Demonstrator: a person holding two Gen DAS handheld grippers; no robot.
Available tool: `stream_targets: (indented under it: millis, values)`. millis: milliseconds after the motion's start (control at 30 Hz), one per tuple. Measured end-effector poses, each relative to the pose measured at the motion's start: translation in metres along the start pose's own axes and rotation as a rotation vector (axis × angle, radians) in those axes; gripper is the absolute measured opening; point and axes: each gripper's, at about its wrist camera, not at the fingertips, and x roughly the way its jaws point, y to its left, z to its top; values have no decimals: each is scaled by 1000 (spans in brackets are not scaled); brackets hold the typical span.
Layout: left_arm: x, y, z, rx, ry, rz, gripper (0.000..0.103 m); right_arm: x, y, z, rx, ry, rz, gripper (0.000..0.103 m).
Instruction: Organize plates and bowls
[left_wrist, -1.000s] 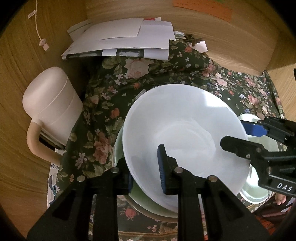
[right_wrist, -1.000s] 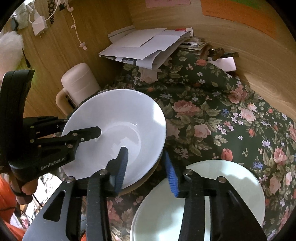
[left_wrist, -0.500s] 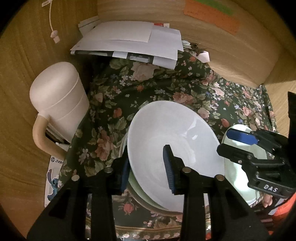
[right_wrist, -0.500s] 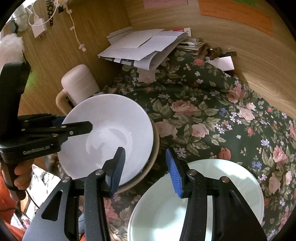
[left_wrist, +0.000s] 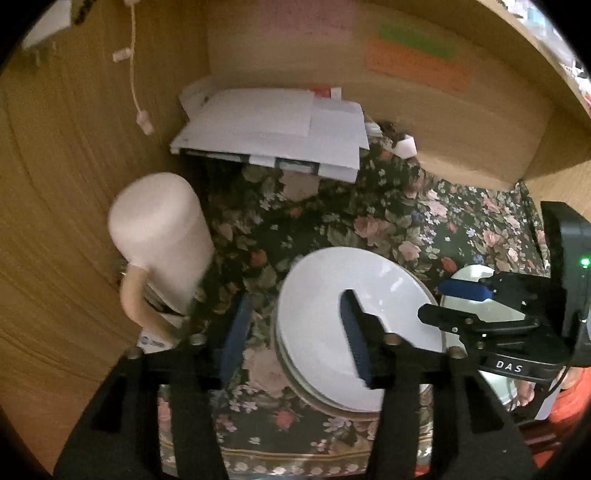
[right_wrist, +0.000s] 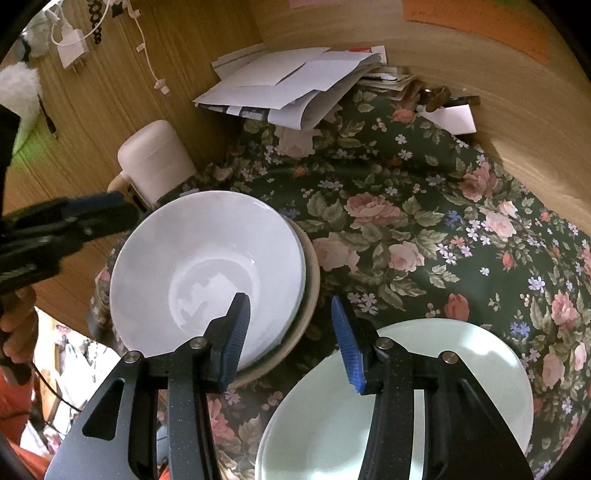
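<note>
A white bowl (right_wrist: 207, 269) sits nested on top of a stack of bowls on the floral cloth; it also shows in the left wrist view (left_wrist: 325, 317). A tan rim (right_wrist: 310, 288) of a lower bowl shows under it. My left gripper (left_wrist: 295, 332) is open and empty, raised above the bowl's left edge. My right gripper (right_wrist: 291, 332) is open and empty, hovering between the bowl stack and a pale green plate (right_wrist: 443, 391). That plate (left_wrist: 476, 295) shows partly behind the right gripper in the left wrist view.
A cream lidded jug (left_wrist: 159, 243) stands left of the bowls, against the wooden wall (left_wrist: 55, 221). A pile of white papers (left_wrist: 273, 125) lies at the back. The floral cloth (right_wrist: 424, 229) covers the surface. A cord (left_wrist: 133, 74) hangs on the wall.
My left gripper let go of the white bowl, opened wide and drew back up. The bowl now rests on the stack. The right gripper stayed about where it was.
</note>
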Motion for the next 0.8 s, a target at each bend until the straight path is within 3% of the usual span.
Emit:
stream_targets:
  millis: [300,600,800]
  values:
    - [27,8,-33,-67,113,-32,53,6,3,1,-19,28,6,43]
    - [44,7,-46,-138,142,-128,54,19,7,-1,-29,69,8,43]
    - [56,8,-50,-173,156,-147,44,28,7,0,-4,103,36,43]
